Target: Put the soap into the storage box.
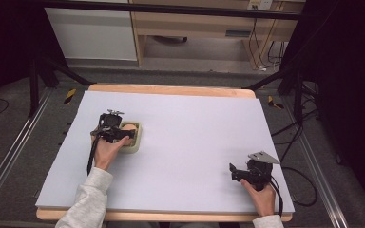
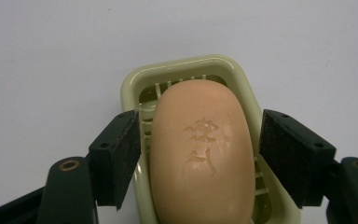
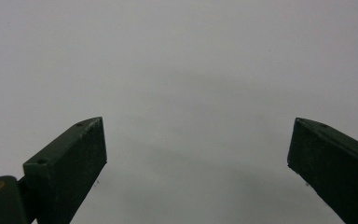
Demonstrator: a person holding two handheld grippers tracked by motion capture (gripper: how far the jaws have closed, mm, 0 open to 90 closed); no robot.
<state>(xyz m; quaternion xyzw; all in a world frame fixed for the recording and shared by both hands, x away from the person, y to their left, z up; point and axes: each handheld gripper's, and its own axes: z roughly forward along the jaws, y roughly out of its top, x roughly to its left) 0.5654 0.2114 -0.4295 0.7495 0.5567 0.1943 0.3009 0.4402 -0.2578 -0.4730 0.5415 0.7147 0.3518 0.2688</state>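
Between the spread, not yet gripping pads of the left gripper [image 2: 196, 156], the soap bar [image 2: 201, 154] lies lengthwise in its dish [image 2: 242, 79], while the right gripper [image 1: 240, 172] idles open well apart.

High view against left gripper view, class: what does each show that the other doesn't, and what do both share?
High view alone: the right gripper open near the table's right front corner, both forearms, the floor and furniture beyond. Left gripper view alone: the mark stamped on the soap, the dish's ribs, gaps between pads and soap. Both: soap in dish, left gripper astride it.
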